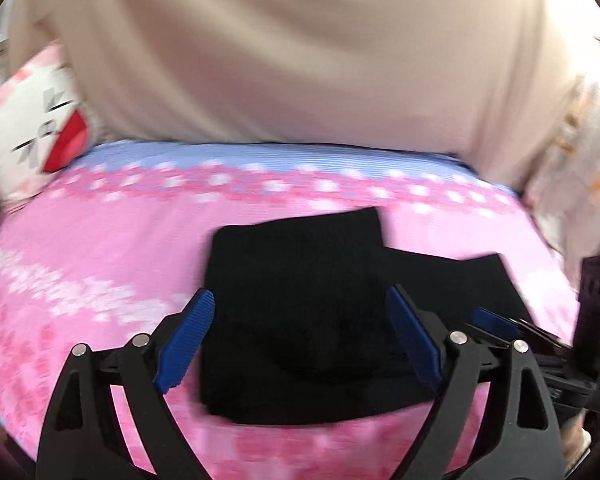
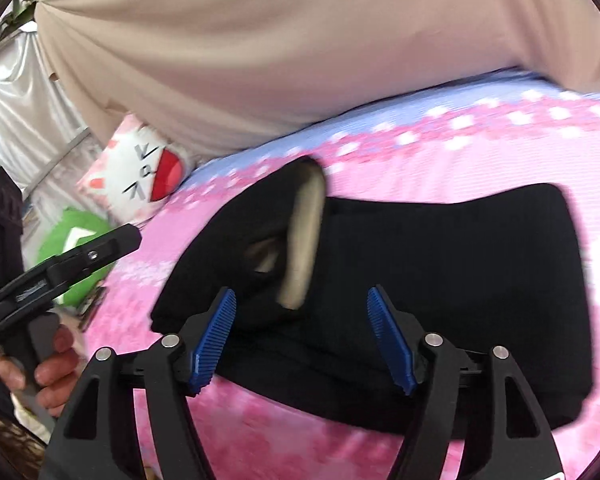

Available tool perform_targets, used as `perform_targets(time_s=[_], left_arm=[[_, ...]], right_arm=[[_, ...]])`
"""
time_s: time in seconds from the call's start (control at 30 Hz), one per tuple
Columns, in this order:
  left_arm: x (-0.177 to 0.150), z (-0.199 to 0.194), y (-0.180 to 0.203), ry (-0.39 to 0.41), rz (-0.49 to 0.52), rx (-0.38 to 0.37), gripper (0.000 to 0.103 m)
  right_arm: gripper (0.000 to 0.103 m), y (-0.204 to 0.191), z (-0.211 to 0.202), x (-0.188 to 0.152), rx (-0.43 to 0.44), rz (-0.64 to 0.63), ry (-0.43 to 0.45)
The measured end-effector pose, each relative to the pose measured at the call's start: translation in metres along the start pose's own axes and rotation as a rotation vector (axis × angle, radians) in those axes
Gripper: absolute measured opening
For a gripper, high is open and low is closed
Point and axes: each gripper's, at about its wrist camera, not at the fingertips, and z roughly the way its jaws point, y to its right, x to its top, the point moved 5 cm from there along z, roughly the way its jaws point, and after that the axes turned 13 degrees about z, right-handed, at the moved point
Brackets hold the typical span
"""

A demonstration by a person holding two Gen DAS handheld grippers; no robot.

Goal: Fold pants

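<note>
The black pants [image 1: 300, 292] lie folded into a compact stack on the pink bedspread [image 1: 100, 248]. In the right wrist view the pants [image 2: 440, 264] show a pale lining at an open fold on their left side. My left gripper [image 1: 300, 312] is open and empty, its blue pads straddling the near part of the stack just above it. My right gripper [image 2: 302, 308] is open and empty over the near edge of the pants. The right gripper also shows in the left wrist view [image 1: 500, 324] at the right, and the left gripper in the right wrist view [image 2: 112, 246] at the left.
A beige curtain [image 1: 300, 48] hangs along the far side of the bed. A white cat-face cushion [image 2: 140, 176] and a green cushion [image 2: 76, 236] lie at the left. A floral cloth [image 1: 580, 184] lies at the right edge. The bedspread has a blue strip [image 1: 260, 156] at the far side.
</note>
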Motion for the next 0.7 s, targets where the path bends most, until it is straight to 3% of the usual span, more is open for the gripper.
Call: perform_targets(time_s=[0.07, 0.3, 0.4, 0.5, 0.6, 0.7], left_arm=[[-0.01, 0.007, -0.017, -0.034, -0.034, 0.037, 0.085], [-0.042, 0.019, -0.056, -0.094, -0.116, 0.045, 0.085], [-0.046, 0.021, -0.06, -0.106, -0.133, 0.041, 0.085], [-0.049, 0.017, -0.067, -0.098, -0.141, 0.045, 0.085], [-0.044, 0.012, -0.066, -0.082, -0.13, 0.053, 0.085], [-0.039, 0.012, -0.059, -0.074, -0.122, 0.04, 0.085]], right_arm=[[0.068, -0.008, 0.018, -0.001, 0.008, 0.011, -0.041], [0.067, -0.018, 0.059, 0.001, 0.085, 0.141, -0.107], [0.017, -0.03, 0.072, -0.003, 0.069, 0.105, -0.115], [0.013, -0.052, 0.065, -0.001, 0.069, 0.038, -0.075], [0.013, -0.074, 0.029, 0.015, 0.085, -0.036, 0.021], [0.013, -0.07, -0.017, 0.032, 0.062, -0.078, 0.114]])
